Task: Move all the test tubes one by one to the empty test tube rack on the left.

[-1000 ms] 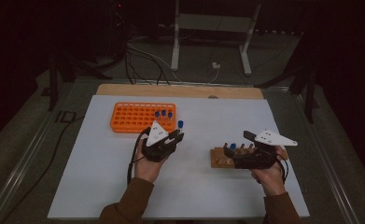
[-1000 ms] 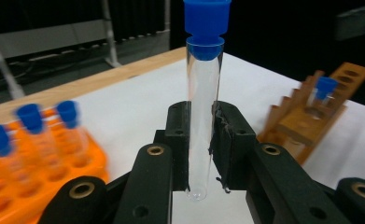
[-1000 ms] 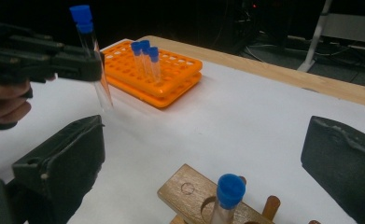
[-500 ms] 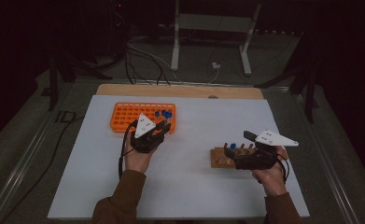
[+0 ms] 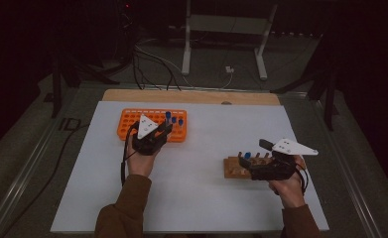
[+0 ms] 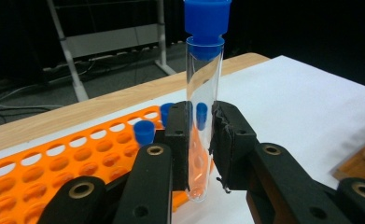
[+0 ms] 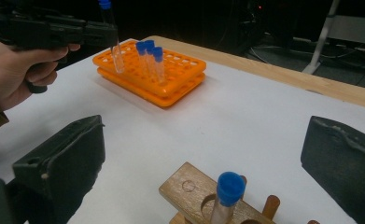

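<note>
Black left hand-held gripper [image 6: 200, 140]: jaws closed on a clear glass tube [image 6: 202, 116] with a blue stopper, held upright by its lower half, its rounded bottom hanging just below the pads. From the high view, this gripper sits over the near edge of the orange rack [image 5: 132, 119], held in the person's left hand [image 5: 141, 161].

Orange rack: plastic, many round holes, most empty. Three blue-capped tubes [image 7: 150, 58] stand together toward its right end; it rests at the back left of the white worktop [image 5: 206, 198].

Right hand-held gripper [image 7: 203, 154]: jaws wide open, nothing between them, pointing across the worktop from the right side.

Wooden stand [image 5: 236, 167]: low block with holes and pegs, just in front of the right gripper's jaws. One blue-capped tube [image 7: 226, 196] stands in it.

Bare wood strip [image 5: 191, 95]: runs along the far edge of the worktop.

White metal frame [image 5: 226, 34]: on the floor beyond, with loose cables beside it.
</note>
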### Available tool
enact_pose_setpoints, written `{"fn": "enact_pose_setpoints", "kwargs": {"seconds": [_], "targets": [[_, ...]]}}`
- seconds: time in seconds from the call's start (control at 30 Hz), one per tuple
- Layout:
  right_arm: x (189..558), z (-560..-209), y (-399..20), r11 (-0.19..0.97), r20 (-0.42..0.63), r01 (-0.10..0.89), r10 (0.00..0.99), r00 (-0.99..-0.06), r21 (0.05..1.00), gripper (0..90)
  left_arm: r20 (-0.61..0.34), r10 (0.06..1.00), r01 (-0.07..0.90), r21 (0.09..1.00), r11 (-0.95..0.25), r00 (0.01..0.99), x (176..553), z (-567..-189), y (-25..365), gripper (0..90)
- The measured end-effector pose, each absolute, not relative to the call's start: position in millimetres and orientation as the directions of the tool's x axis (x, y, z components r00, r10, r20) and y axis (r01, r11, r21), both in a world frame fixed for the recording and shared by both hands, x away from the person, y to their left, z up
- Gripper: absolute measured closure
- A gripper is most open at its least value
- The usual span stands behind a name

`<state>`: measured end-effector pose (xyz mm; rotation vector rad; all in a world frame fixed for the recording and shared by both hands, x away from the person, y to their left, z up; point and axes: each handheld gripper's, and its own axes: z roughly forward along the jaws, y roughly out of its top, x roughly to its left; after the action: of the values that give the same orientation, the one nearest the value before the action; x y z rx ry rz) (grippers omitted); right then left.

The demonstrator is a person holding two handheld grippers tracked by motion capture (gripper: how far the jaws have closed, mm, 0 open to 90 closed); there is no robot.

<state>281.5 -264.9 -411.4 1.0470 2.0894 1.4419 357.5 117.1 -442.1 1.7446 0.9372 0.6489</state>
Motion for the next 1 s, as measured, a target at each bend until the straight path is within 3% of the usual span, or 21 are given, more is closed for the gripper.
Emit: {"fn": "enact_pose_setpoints", "kwargs": {"seconds": [1.0], "targets": [[281.8, -411.9, -265.8, 0.19, 0.098, 0.357, 0.753, -0.651, 0.915, 0.4, 0.003, 0.898, 0.355, 0.918, -0.177, 0.44, 391.4, -463.7, 129.3, 77.0]]}}
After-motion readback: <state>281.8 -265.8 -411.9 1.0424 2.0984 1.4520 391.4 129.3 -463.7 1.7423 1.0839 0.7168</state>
